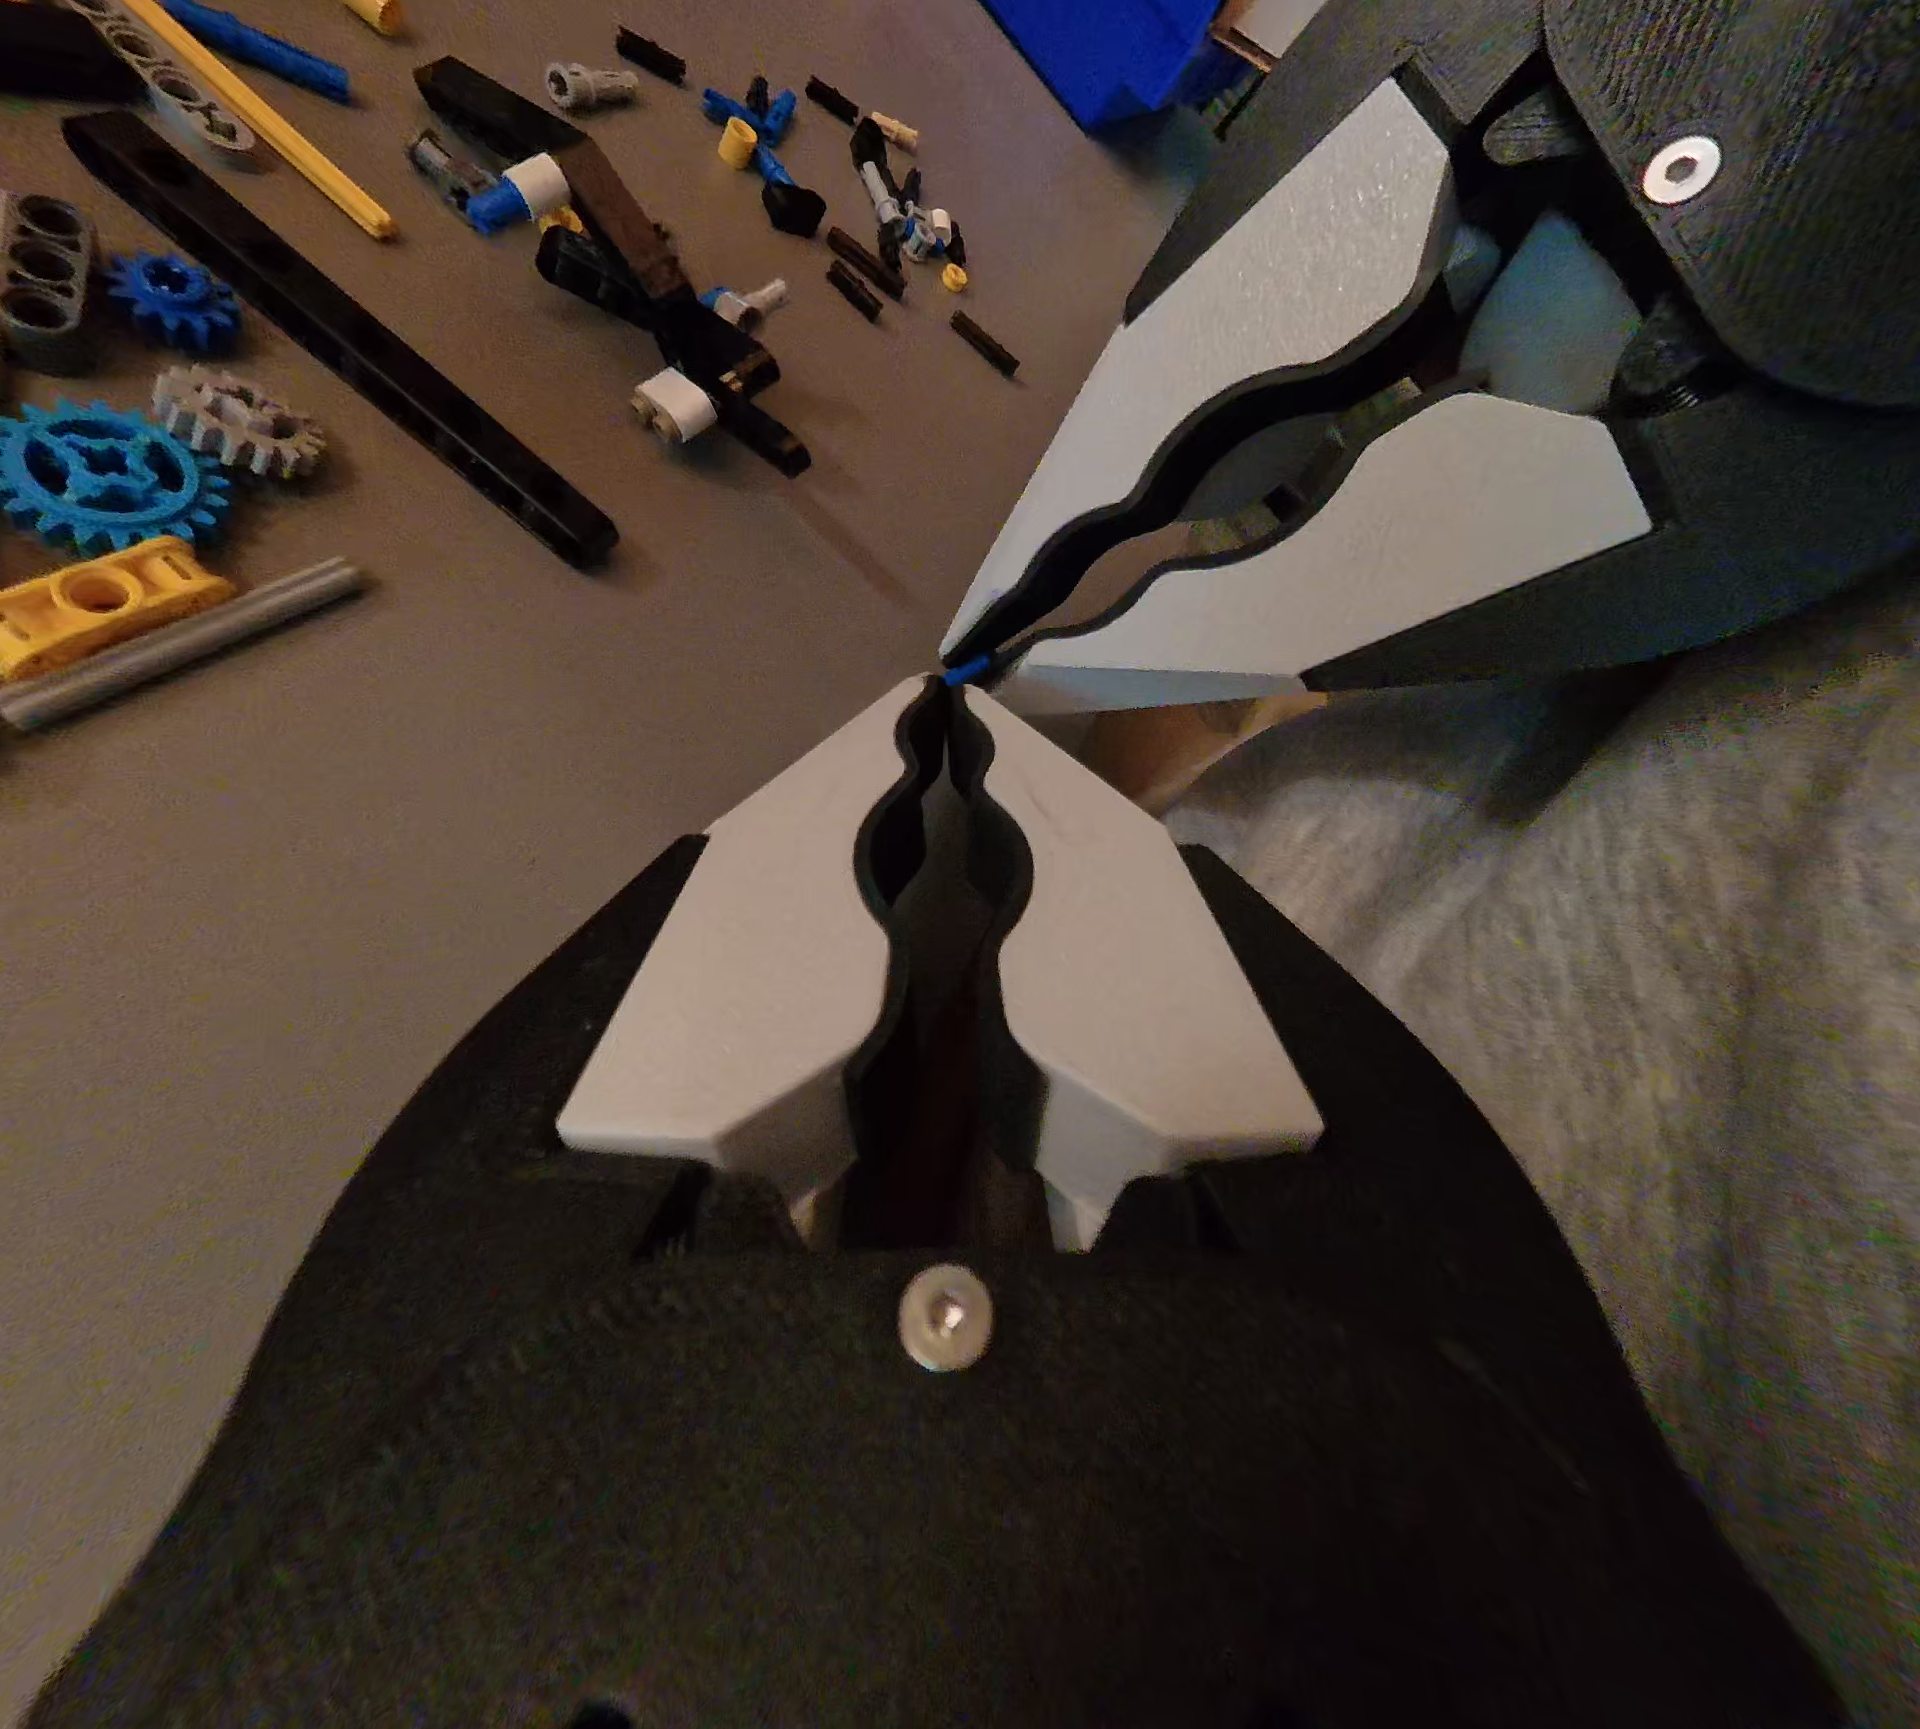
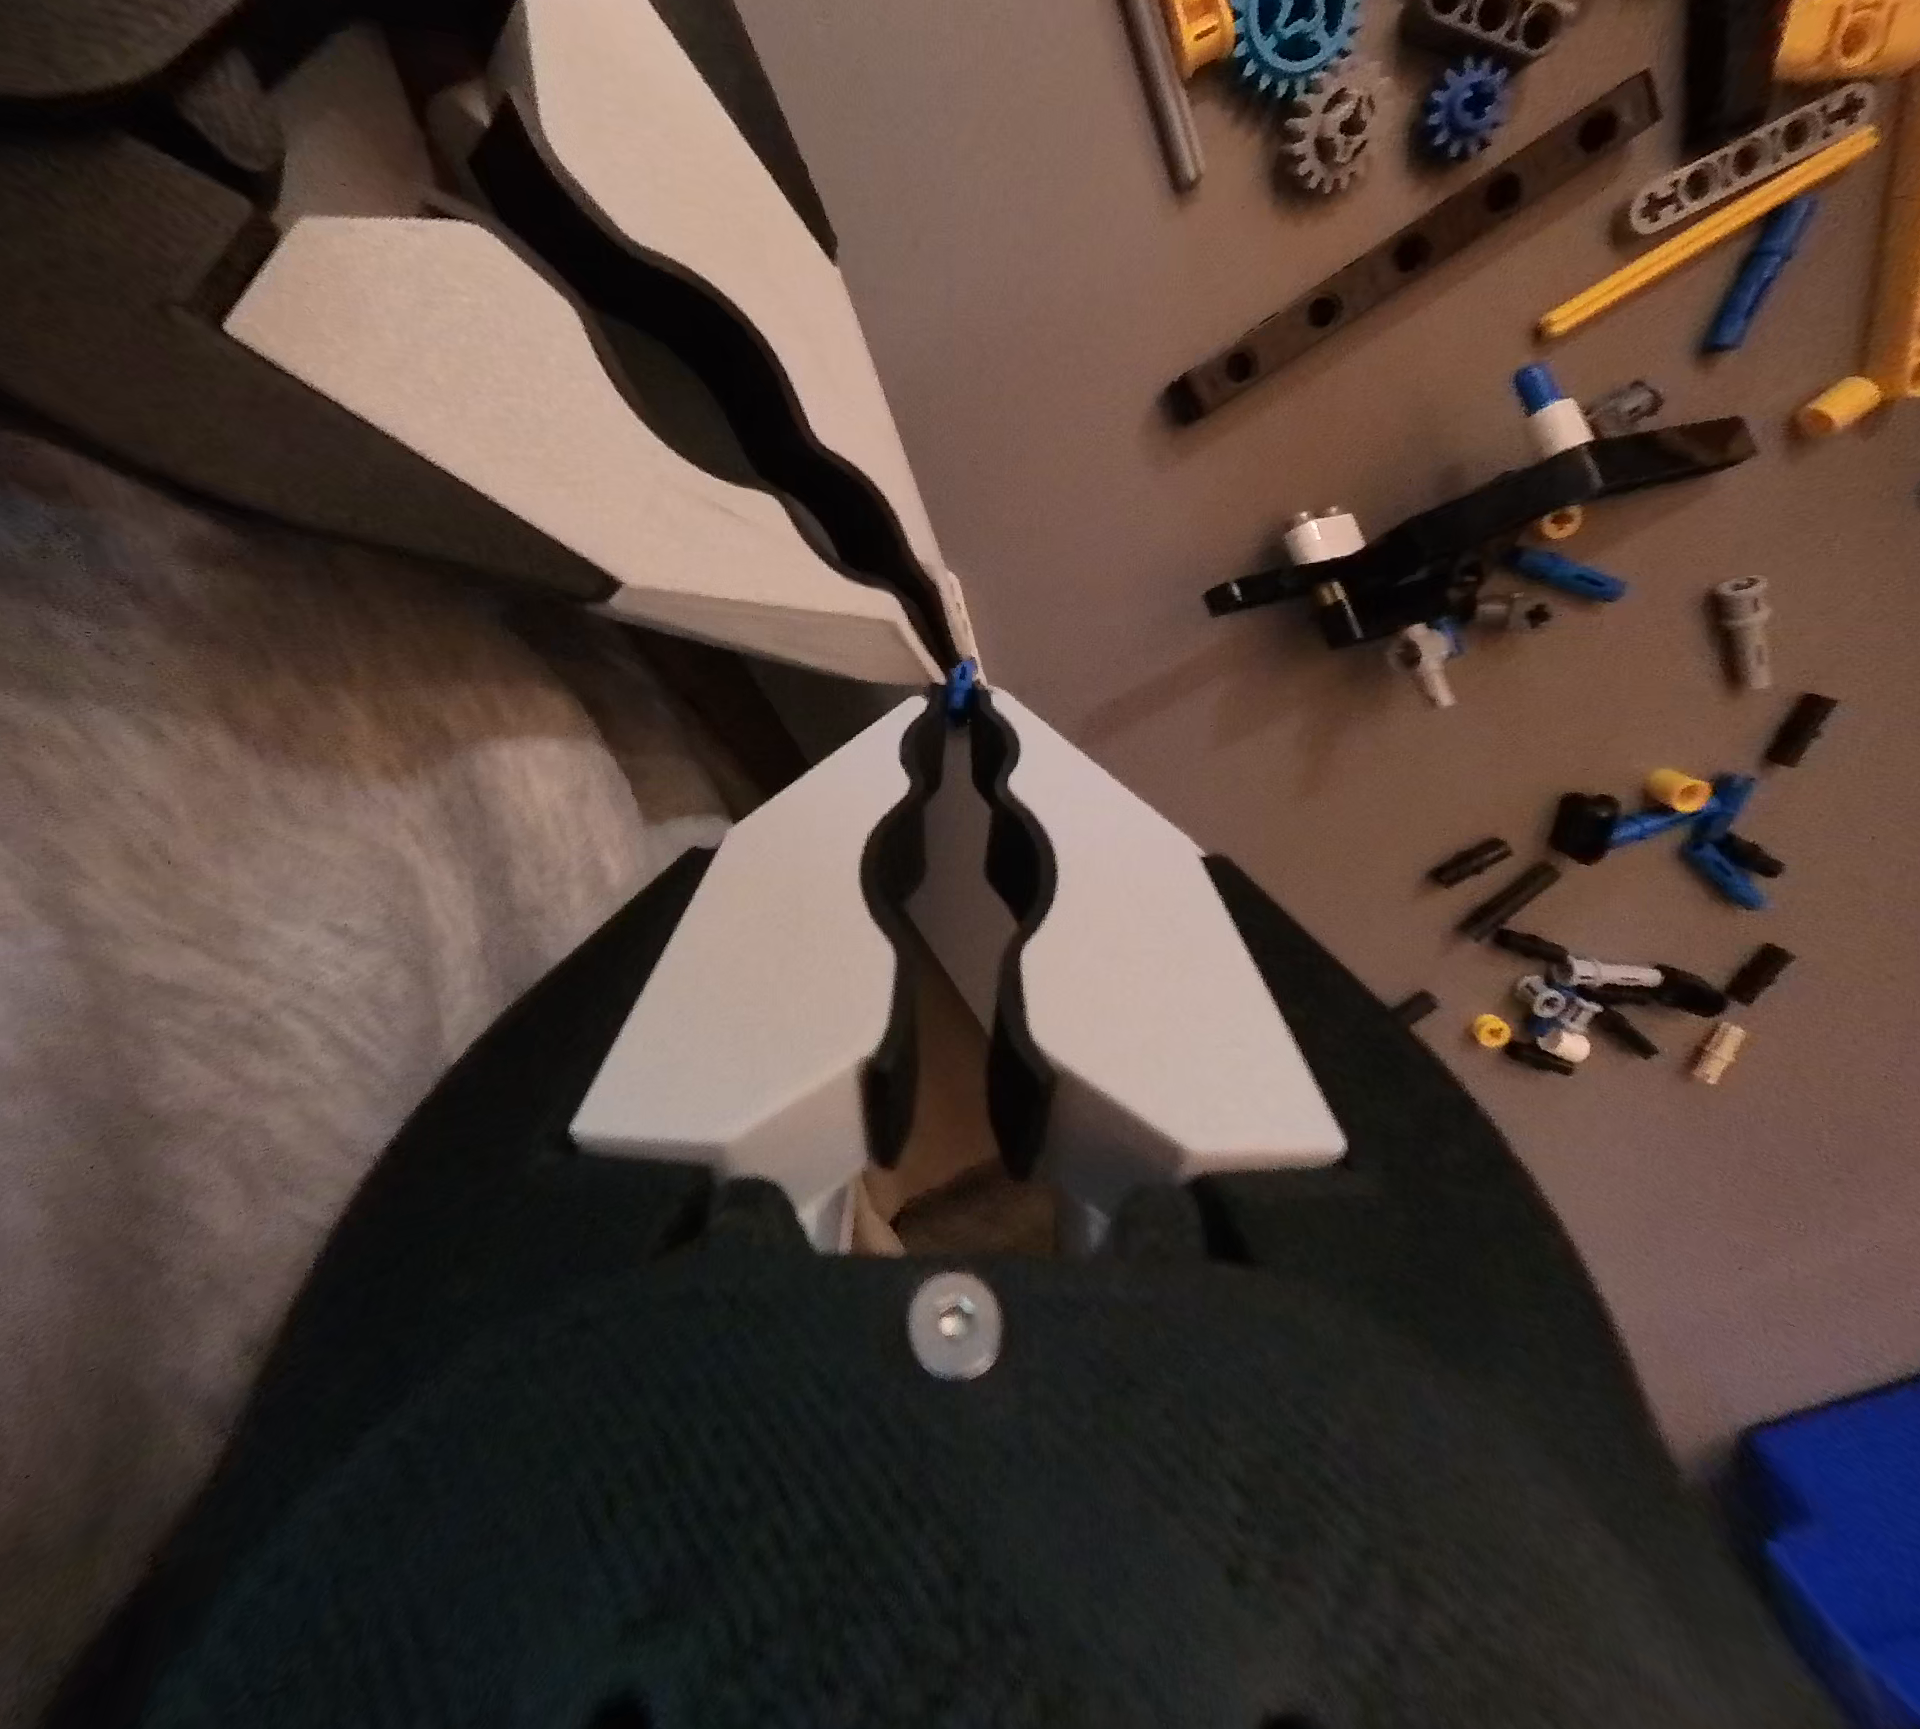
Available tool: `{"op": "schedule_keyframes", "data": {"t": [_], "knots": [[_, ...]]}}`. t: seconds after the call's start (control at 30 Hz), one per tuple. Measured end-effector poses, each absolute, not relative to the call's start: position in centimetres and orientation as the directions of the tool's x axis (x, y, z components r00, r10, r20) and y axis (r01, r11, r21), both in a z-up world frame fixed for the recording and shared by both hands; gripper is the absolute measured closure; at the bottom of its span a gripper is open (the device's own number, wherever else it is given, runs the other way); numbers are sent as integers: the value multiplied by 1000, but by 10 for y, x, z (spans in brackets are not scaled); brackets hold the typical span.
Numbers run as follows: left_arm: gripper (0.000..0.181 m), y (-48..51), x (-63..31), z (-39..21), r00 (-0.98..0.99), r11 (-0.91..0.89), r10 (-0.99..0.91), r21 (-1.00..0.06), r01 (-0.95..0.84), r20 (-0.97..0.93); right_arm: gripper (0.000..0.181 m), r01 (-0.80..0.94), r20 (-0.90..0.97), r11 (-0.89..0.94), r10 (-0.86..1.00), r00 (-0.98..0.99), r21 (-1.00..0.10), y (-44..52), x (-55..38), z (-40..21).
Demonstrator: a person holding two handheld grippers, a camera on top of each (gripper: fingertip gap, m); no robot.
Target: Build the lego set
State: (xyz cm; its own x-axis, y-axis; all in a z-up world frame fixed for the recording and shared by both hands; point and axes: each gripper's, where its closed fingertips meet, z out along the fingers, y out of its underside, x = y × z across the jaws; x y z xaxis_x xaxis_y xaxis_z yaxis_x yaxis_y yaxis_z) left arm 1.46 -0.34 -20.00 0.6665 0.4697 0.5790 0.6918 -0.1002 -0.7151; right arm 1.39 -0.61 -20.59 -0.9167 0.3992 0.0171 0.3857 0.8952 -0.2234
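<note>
Meeting tip to tip, two tongs (image 1: 948,687) (image 2: 961,711) pinch one blue pin (image 2: 960,680).

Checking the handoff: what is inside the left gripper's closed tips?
A small blue pin pokes out where the left gripper meets the right gripper. How far it goes in is hidden.

Both views are dimly and warmly lit, and a brownish cast is given to the grey table (image 1: 520,848). Soft shadows are cast beneath the long black beam (image 1: 343,339) and the pieces near it. A glossy reflection is seen on the black assembly (image 2: 1507,526). Strong wide-angle distortion is shown toward the frame edges. The parts beyond the blue gear (image 2: 1299,12) are blurred, and the grey fabric (image 1: 1662,1108) beside the table is rendered soft and grainy.
</note>
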Motion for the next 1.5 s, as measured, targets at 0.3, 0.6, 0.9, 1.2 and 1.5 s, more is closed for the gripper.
{"op": "schedule_keyframes", "data": {"t": [0.3,0.6,0.9,1.2,1.5], "knots": [[181,-2,14,-200,668,-107,466,-713,693,580,179,396,-21,890,402,-915,-227,-7,17,-209],[181,-19,1,-194,635,-32,509,-724,689,582,178,380,-12,900,387,-922,-212,-7,17,-208],[181,-26,6,-202,639,-93,528,-709,699,560,178,344,27,930,350,-936,-130,-9,16,-208],[181,-26,8,-203,635,-108,493,-682,723,595,178,274,26,962,274,-961,-13,-16,11,-208],[181,-46,-3,-202,591,-52,558,-686,726,583,179,242,7,968,242,-970,62,-17,11,-209]]}}
